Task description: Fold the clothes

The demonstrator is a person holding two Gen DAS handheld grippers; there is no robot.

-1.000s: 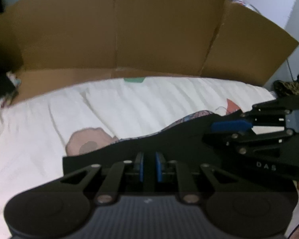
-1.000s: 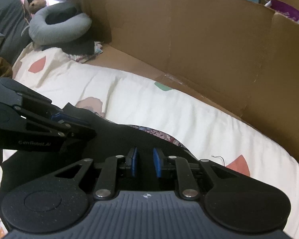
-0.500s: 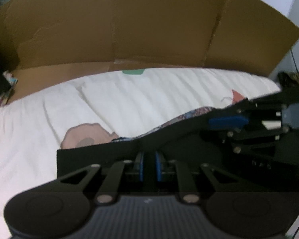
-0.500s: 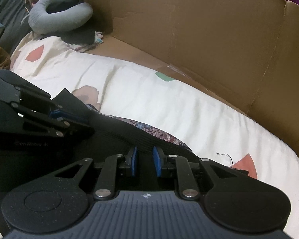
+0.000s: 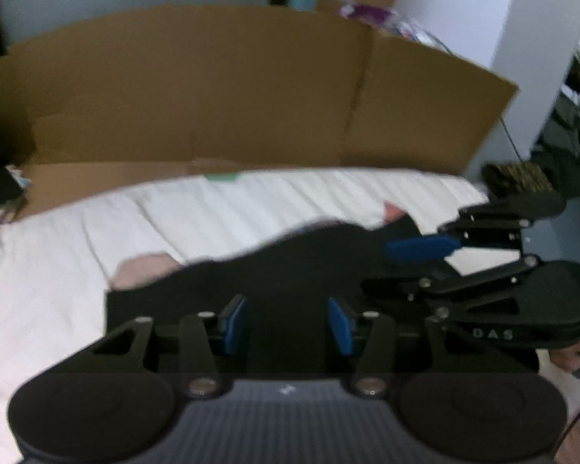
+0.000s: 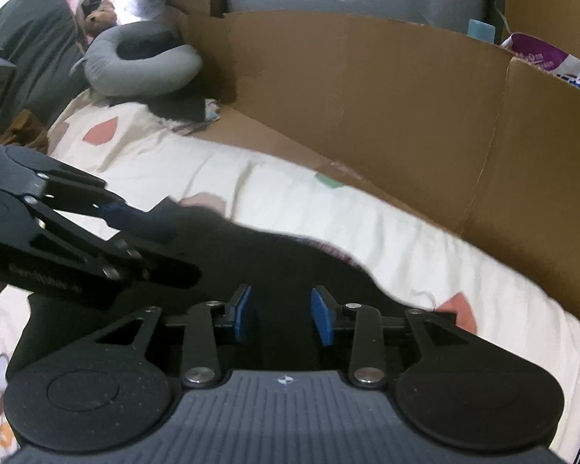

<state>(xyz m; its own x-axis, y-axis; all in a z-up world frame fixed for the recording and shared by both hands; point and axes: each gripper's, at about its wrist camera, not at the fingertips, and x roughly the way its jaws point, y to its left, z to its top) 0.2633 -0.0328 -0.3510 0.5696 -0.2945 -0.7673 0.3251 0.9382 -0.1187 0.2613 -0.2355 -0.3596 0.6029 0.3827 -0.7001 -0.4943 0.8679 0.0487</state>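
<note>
On the bed, behind which a brown cardboard wall [image 5: 220,89] stands, a white quilt [image 6: 367,228] with coloured patches carries the black garment [image 5: 290,266], lying flat. The left gripper [image 5: 286,323] and right gripper [image 6: 282,315] have just been opening: both are released, the garment below their parted blue pads.

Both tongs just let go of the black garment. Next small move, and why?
Probably back both off and regrip for the next fold. The left tongs and right tongs have just been opening; pads stand apart, clear of the black garment, which lies on the white quilt.
</note>
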